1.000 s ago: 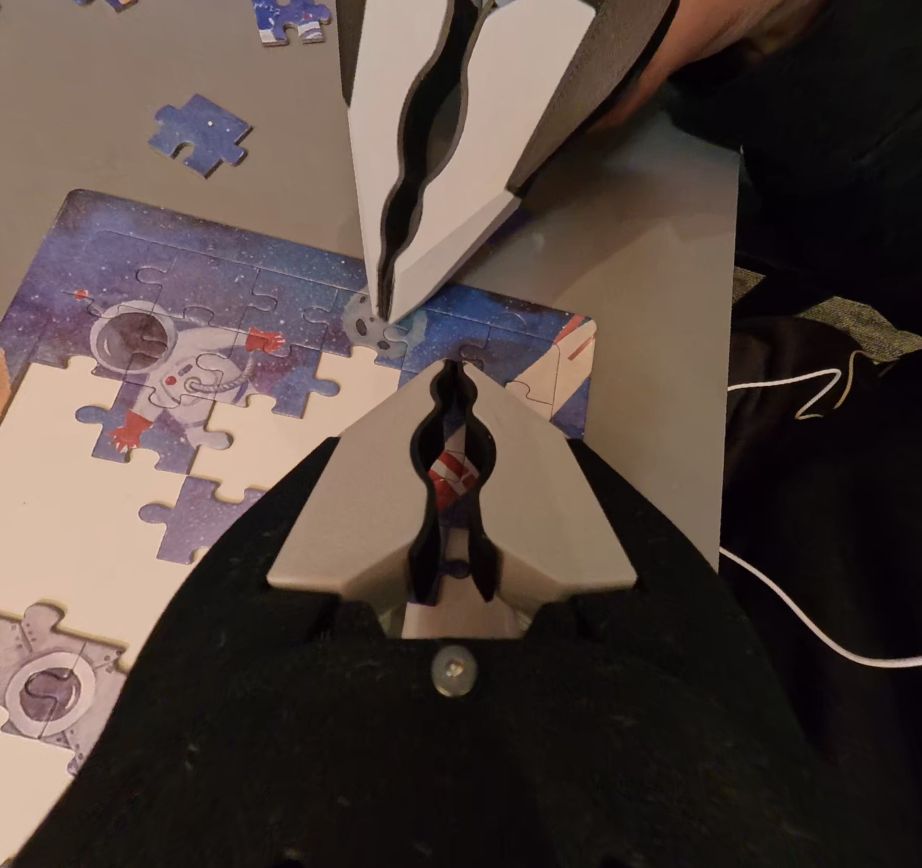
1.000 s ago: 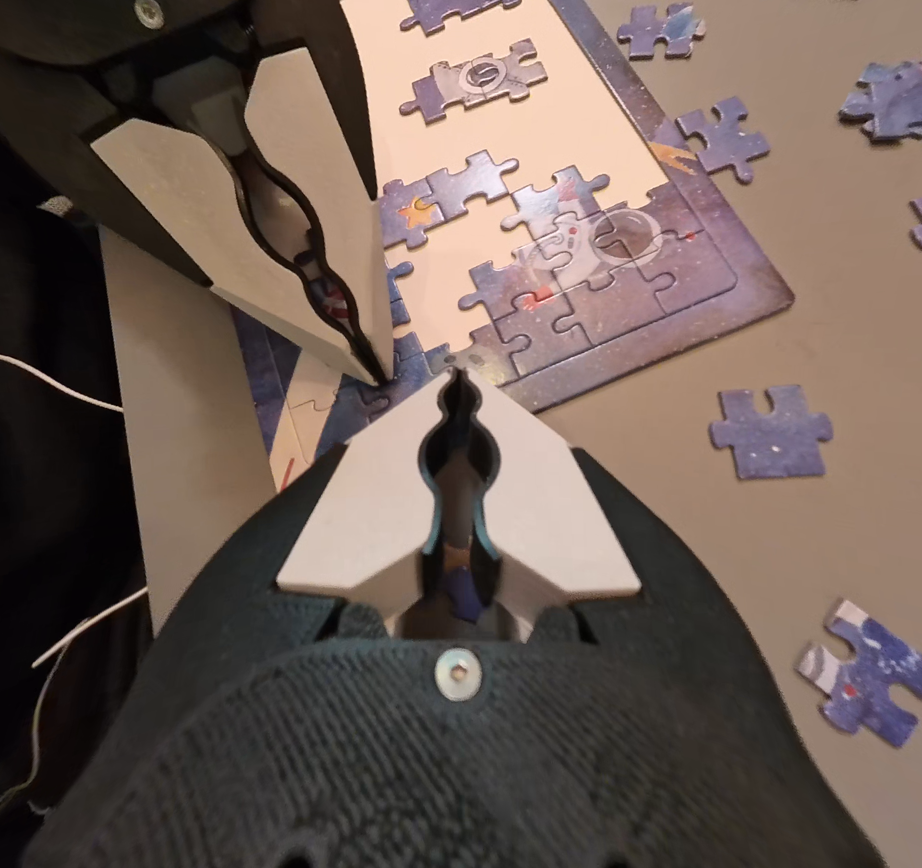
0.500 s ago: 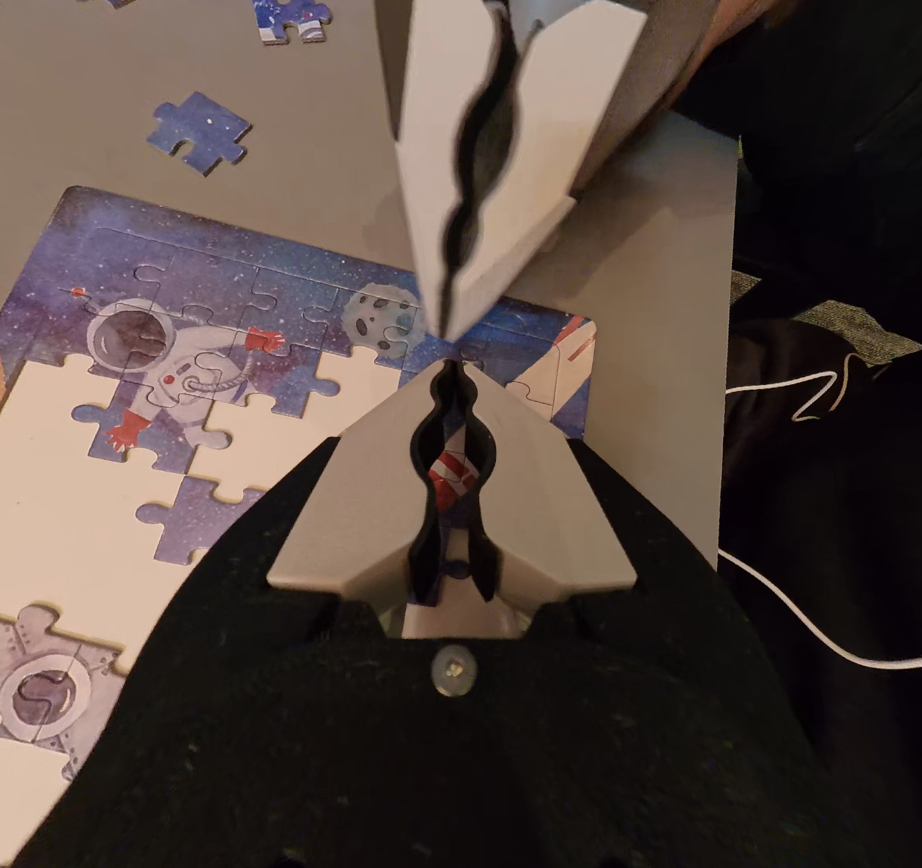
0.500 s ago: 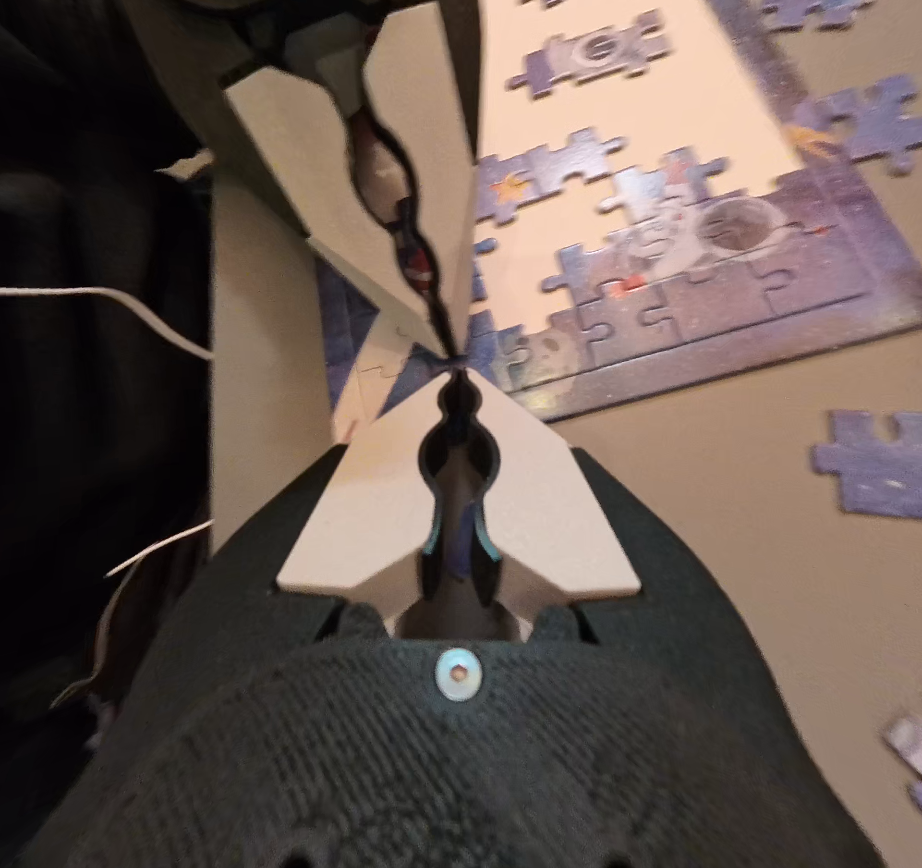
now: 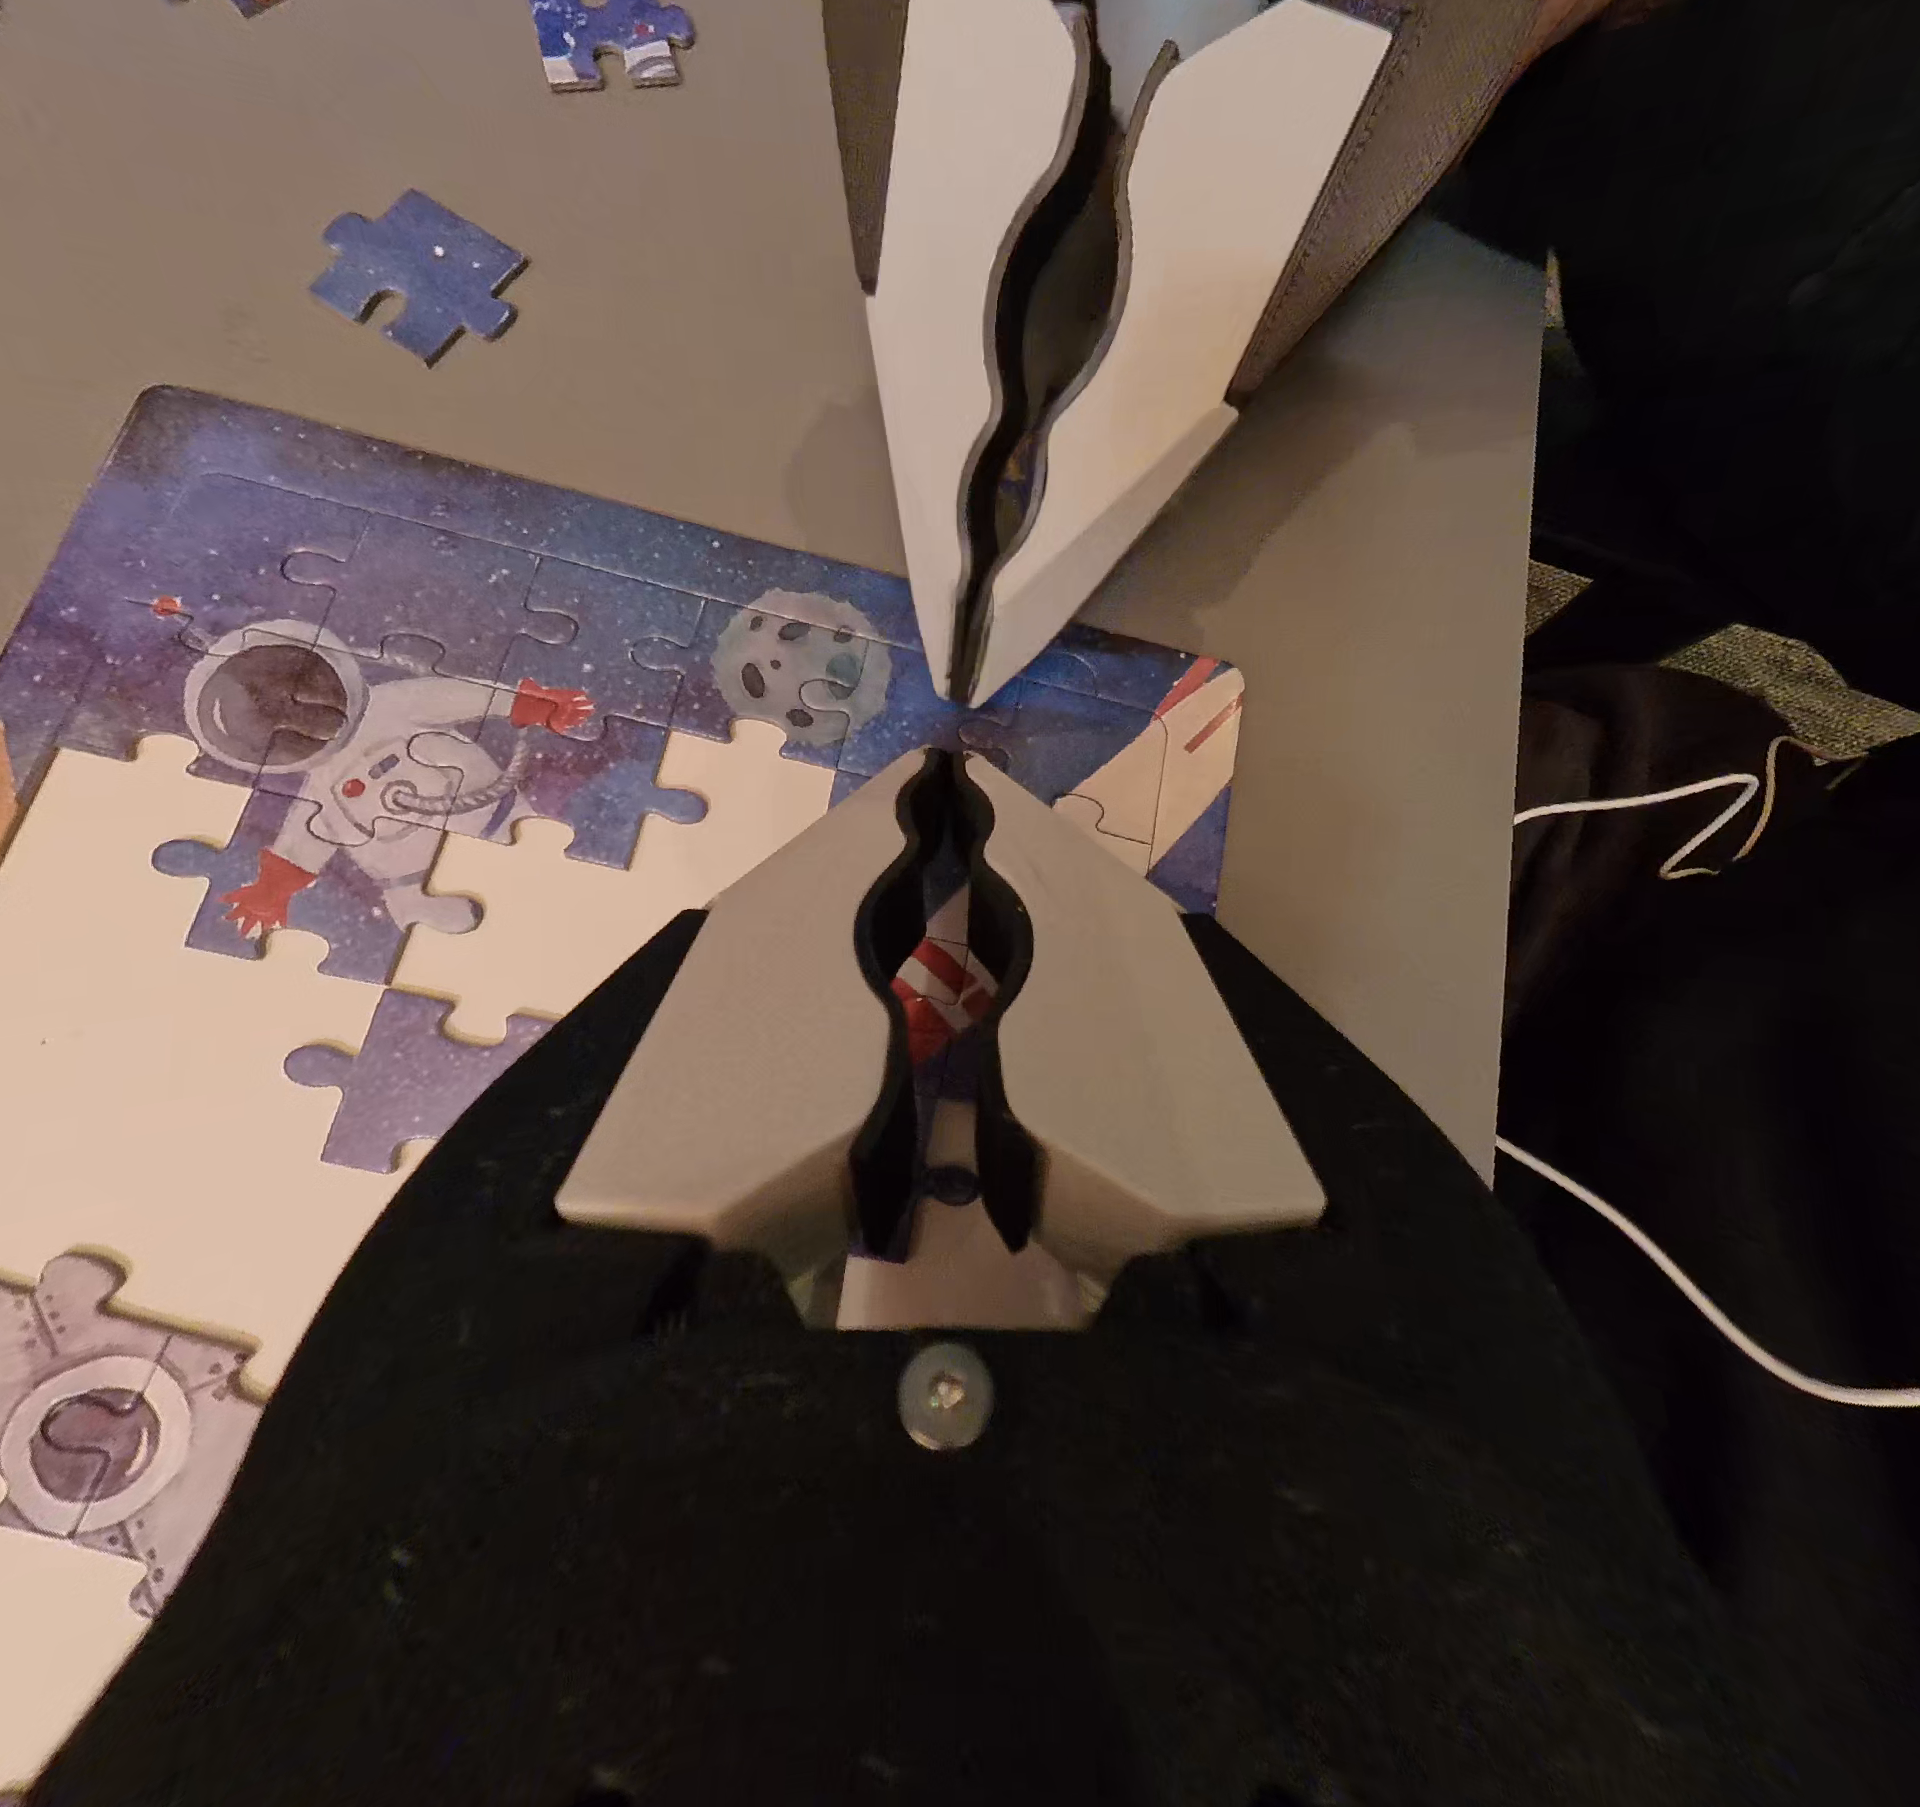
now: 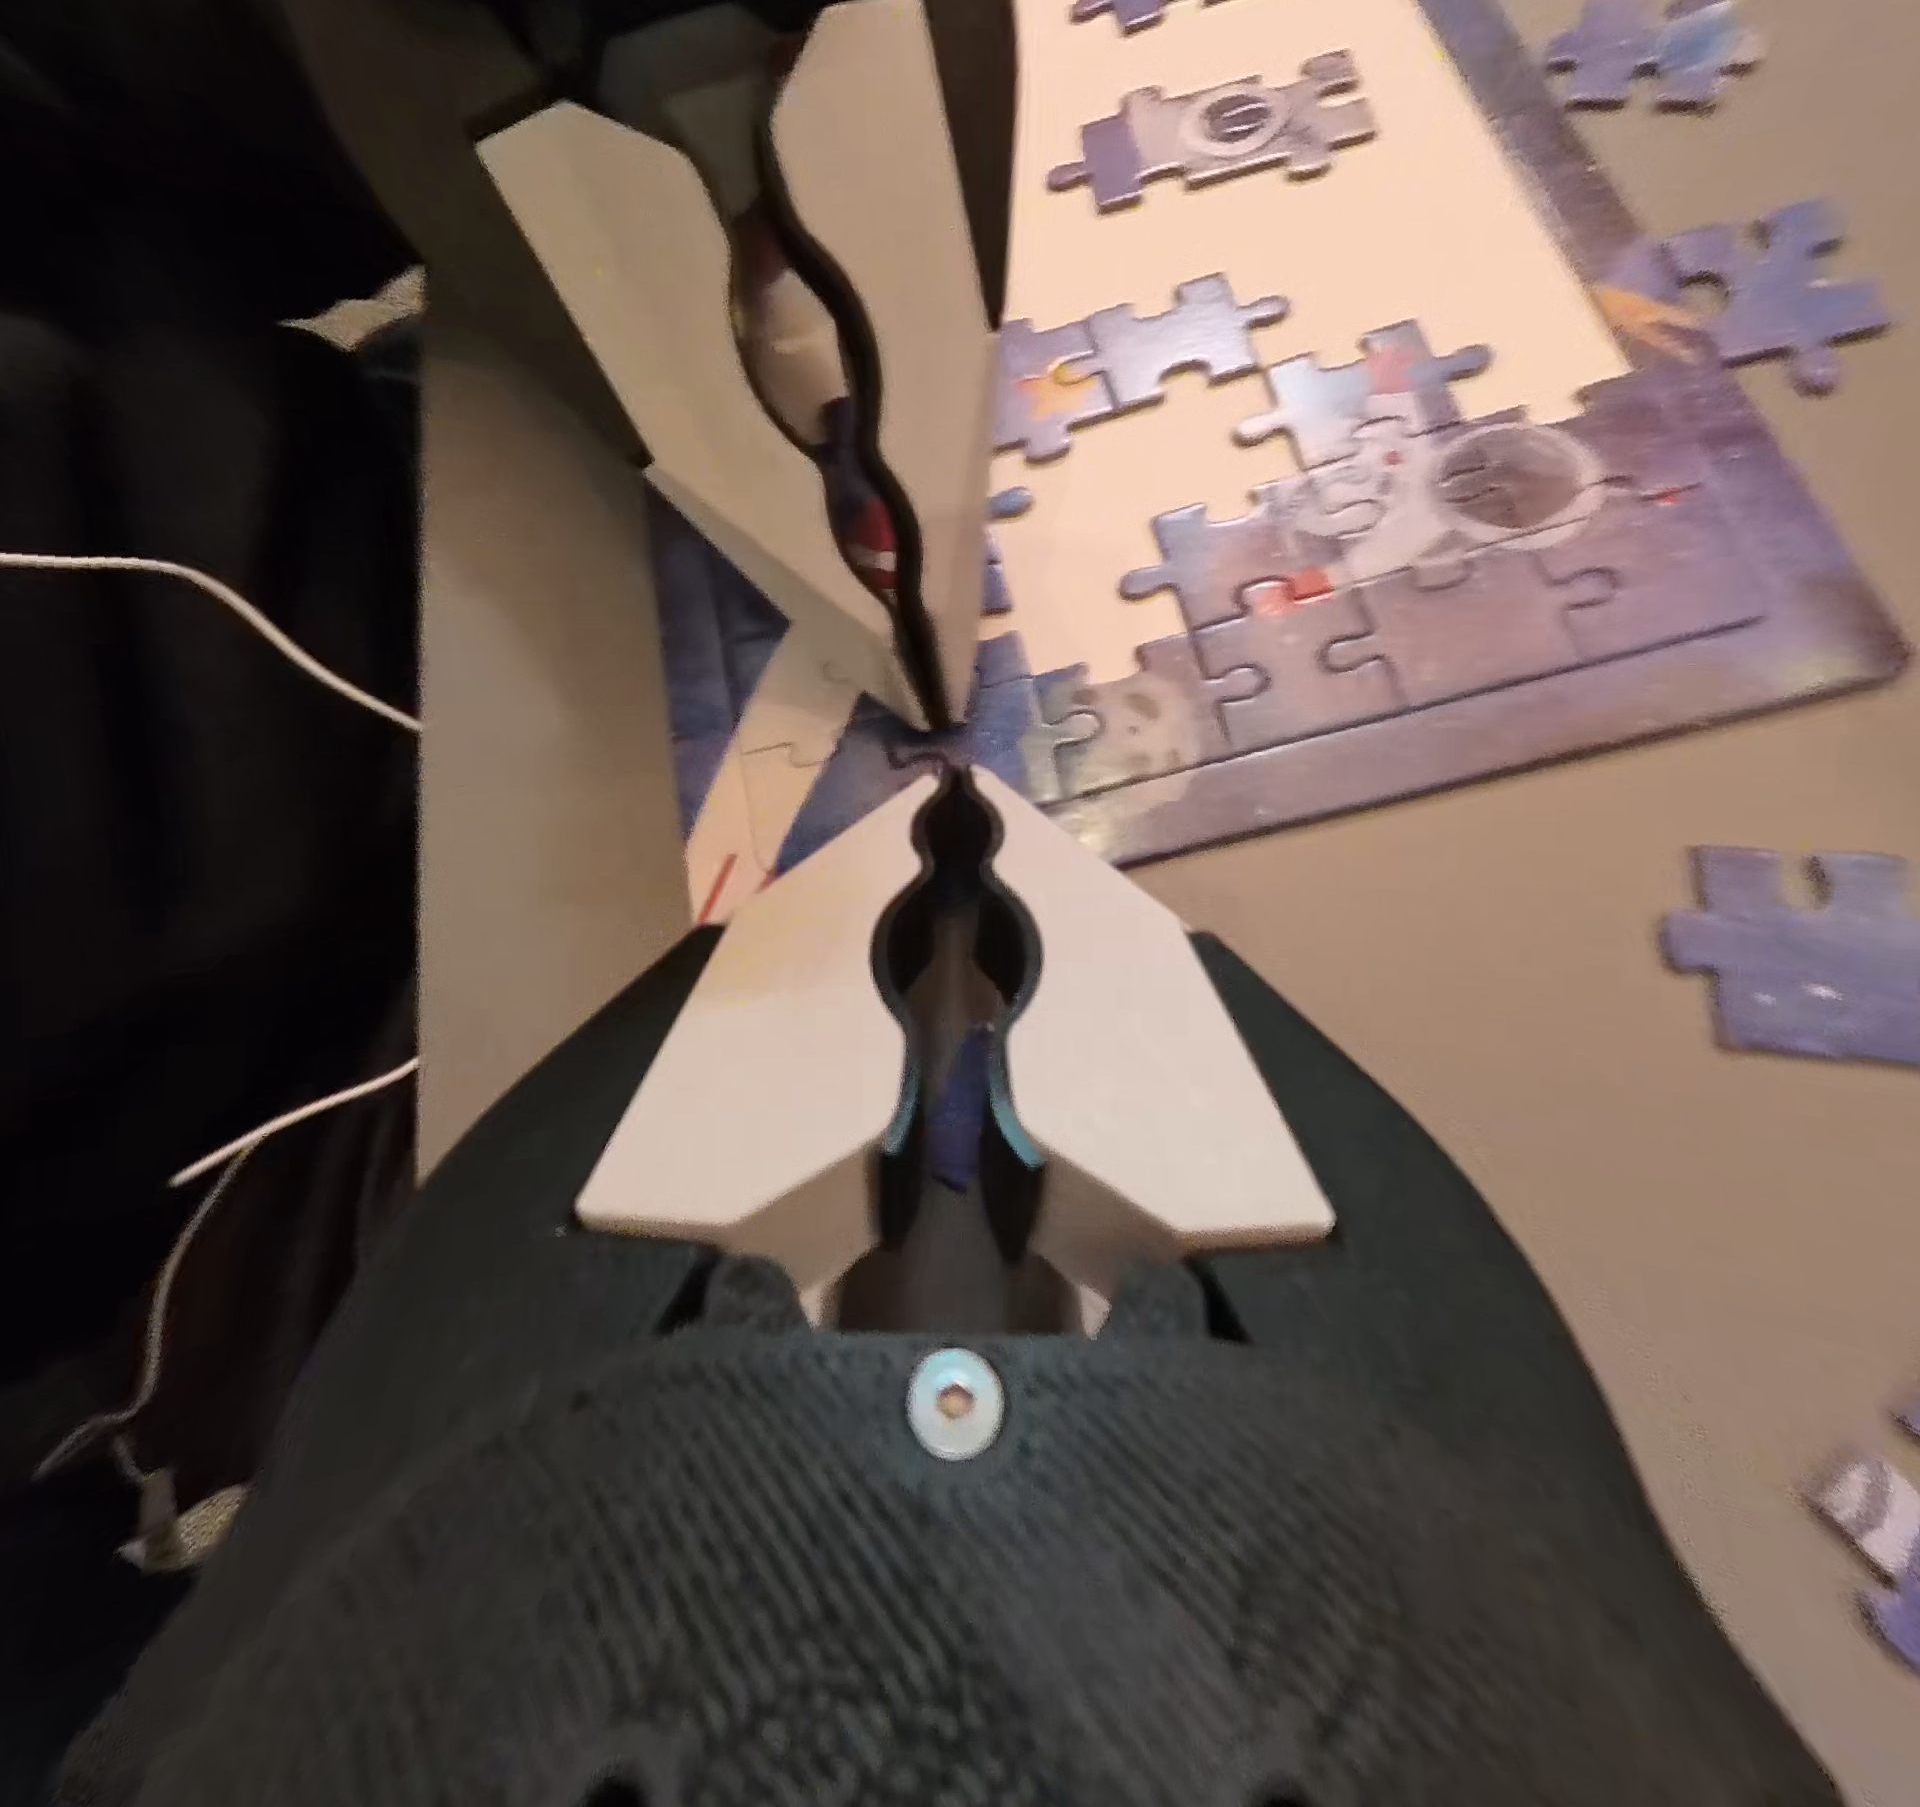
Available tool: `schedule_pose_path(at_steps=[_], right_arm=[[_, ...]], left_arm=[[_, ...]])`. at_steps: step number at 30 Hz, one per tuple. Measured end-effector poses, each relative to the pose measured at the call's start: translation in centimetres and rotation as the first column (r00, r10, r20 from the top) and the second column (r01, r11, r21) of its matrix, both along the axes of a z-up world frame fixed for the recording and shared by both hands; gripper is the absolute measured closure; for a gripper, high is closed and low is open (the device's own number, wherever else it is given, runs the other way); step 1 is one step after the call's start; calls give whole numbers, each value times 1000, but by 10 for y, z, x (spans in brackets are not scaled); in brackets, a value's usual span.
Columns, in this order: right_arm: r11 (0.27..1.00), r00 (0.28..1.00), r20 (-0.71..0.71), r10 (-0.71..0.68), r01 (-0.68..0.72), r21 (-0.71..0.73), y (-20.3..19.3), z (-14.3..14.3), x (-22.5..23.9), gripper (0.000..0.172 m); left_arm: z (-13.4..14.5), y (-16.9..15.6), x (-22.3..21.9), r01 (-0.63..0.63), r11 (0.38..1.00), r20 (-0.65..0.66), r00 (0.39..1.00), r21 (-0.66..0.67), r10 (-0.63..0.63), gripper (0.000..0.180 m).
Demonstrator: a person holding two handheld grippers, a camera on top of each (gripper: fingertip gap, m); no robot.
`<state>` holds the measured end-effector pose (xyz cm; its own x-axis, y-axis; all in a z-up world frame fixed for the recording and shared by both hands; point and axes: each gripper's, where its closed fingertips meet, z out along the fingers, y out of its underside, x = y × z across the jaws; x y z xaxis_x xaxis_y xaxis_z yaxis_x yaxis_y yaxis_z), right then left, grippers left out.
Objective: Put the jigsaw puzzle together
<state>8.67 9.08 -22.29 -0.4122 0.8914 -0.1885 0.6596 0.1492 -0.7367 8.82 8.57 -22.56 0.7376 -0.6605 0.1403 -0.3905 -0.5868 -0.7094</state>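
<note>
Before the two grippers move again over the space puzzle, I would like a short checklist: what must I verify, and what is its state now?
1. Left gripper closed, nothing between the tips: ok.
2. Right gripper closed, nothing between the tips: ok.
3. Both tips over the same dark blue piece near the corner of the space-themed jigsaw puzzle board: ok.
4. That piece flush with its neighbours: cannot tell, the tips hide its seams.
5. Tips pressing on the piece or just above it: cannot tell.
6. Cream empty slots remain on the board, and loose blue pieces lie on the grey table: not ok, the puzzle is unfinished.
</note>
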Motion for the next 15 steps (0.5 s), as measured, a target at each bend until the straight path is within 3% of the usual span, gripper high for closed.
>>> schedule_pose_path(at_steps=[5,10,15], right_arm=[[971,983,-87,-163,175,165,36,0,-19,172],[998,999,25,37,-35,-50,-9,0,7,172],[994,997,-26,-66,68,80,14,0,-7,172]], left_arm=[[0,0,0,-1,1000,5,1000,-3,1,180],[0,0,0,-1,1000,3,1000,-3,1,180],[0,0,0,-1,1000,1,1000,-4,1,180]])
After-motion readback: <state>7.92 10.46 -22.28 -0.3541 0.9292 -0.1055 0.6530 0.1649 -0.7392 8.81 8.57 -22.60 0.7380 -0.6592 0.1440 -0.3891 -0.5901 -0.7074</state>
